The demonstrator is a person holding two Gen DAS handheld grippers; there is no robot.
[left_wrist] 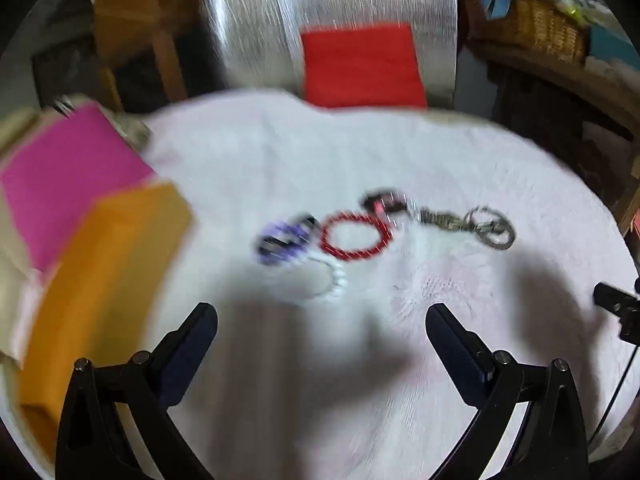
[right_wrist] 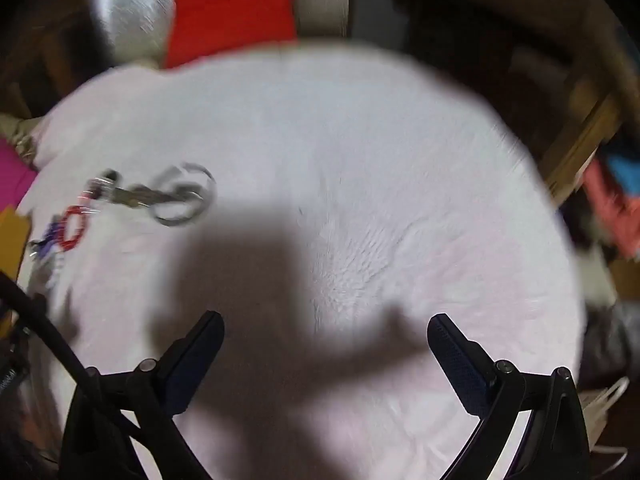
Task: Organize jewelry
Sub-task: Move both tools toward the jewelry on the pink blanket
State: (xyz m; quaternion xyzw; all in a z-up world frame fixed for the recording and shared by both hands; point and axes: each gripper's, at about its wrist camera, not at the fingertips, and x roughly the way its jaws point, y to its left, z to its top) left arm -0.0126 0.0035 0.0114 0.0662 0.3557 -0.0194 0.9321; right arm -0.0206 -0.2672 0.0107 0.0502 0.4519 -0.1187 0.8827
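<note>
A red bead bracelet [left_wrist: 356, 236] lies mid-cloth on a white towel [left_wrist: 360, 152], with a purple and black bracelet [left_wrist: 286, 238] to its left and a white bead bracelet [left_wrist: 330, 278] just below. A dark small piece [left_wrist: 382, 200] and a metal keychain with rings [left_wrist: 470, 224] lie to its right. My left gripper [left_wrist: 322, 316] hovers open, nearer than the jewelry, nothing between its fingers. In the right wrist view the keychain [right_wrist: 172, 196] and red bracelet [right_wrist: 74, 228] sit far left. My right gripper [right_wrist: 326, 326] is open over bare towel [right_wrist: 360, 140].
An orange box [left_wrist: 104, 280] and a pink-lined box [left_wrist: 64, 176] stand at the towel's left edge. A red cloth [left_wrist: 362, 64] on a silvery sheet lies beyond the far edge. A wicker basket [left_wrist: 536, 20] sits on a shelf at the back right. Both views are motion-blurred.
</note>
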